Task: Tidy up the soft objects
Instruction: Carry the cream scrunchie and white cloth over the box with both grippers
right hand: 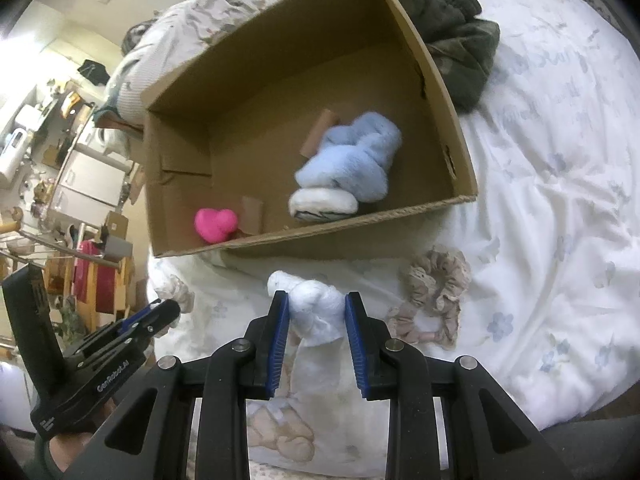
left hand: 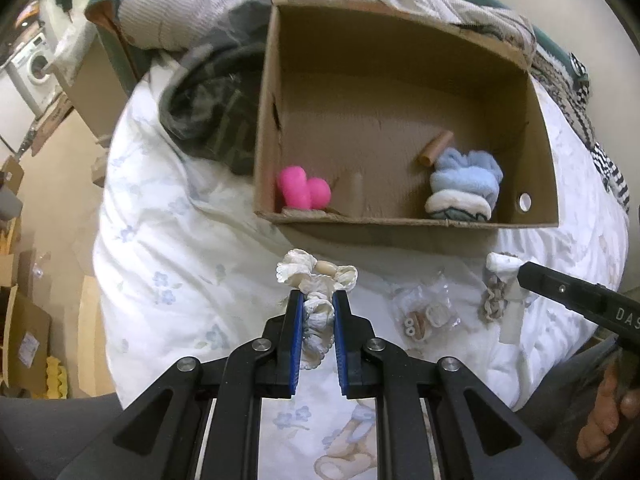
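My left gripper [left hand: 318,296] is shut on a cream lace scrunchie [left hand: 316,276], held just above the bed in front of the cardboard box [left hand: 380,222]. My right gripper [right hand: 316,298] is shut on a white soft bundle [right hand: 316,314], also in front of the box [right hand: 320,232]. Inside the box lie a pink plush heart [left hand: 304,192] [right hand: 216,222] and a light-blue fluffy item [left hand: 468,176] [right hand: 356,160] on a white roll. A beige lace scrunchie [right hand: 436,292] [left hand: 494,304] lies on the bed to the right of my right gripper.
A cardboard tube [left hand: 436,148] lies in the box. A small clear plastic packet [left hand: 424,314] rests on the white flowered quilt [right hand: 540,200]. A dark fleece garment [left hand: 212,108] is heaped beside the box. The bed's edge drops to a cluttered floor on the left.
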Action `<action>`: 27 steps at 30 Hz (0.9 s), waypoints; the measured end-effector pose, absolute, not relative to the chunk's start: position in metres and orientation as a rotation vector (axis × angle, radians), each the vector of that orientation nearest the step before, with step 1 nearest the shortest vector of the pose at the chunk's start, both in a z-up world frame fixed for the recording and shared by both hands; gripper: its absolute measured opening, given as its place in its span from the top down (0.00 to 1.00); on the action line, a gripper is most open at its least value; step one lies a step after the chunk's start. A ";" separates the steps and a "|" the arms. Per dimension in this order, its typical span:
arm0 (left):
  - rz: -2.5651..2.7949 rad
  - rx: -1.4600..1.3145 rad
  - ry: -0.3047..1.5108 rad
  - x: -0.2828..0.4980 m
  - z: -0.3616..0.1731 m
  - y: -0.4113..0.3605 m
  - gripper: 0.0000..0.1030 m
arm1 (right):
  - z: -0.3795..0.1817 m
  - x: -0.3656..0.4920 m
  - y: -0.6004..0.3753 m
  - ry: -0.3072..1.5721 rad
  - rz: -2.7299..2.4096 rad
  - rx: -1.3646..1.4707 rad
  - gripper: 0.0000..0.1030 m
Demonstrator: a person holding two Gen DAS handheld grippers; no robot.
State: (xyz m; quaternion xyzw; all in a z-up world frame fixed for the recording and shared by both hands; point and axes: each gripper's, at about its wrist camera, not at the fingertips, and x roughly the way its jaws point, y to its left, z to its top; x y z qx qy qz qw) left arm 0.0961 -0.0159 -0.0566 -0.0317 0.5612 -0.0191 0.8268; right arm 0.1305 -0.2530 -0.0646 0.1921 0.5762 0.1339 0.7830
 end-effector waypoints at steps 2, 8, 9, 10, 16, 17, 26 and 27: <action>-0.030 -0.064 1.162 0.094 -0.049 -0.013 0.87 | -0.059 0.129 -0.249 1.224 0.307 0.414 0.71; -0.001 -0.046 1.066 0.090 -0.030 -0.012 0.87 | -0.032 0.120 -0.244 1.118 0.363 0.395 0.71; 0.002 -0.044 1.054 0.089 -0.027 -0.012 0.87 | -0.027 0.120 -0.243 1.103 0.369 0.394 0.71; 0.003 -0.043 1.042 0.089 -0.025 -0.013 0.87 | -0.023 0.119 -0.243 1.085 0.377 0.397 0.71; 0.001 -0.052 0.986 0.088 -0.010 -0.012 0.87 | -0.005 0.121 -0.244 1.011 0.399 0.410 0.71; -0.003 -0.056 0.979 0.089 -0.006 -0.012 0.87 | -0.001 0.121 -0.244 0.995 0.401 0.412 0.71; -0.038 -0.056 0.938 0.112 0.030 -0.013 0.87 | 0.030 0.142 -0.256 0.920 0.406 0.445 0.71; -0.041 -0.050 0.933 0.116 0.032 -0.014 0.87 | 0.032 0.146 -0.257 0.916 0.409 0.454 0.71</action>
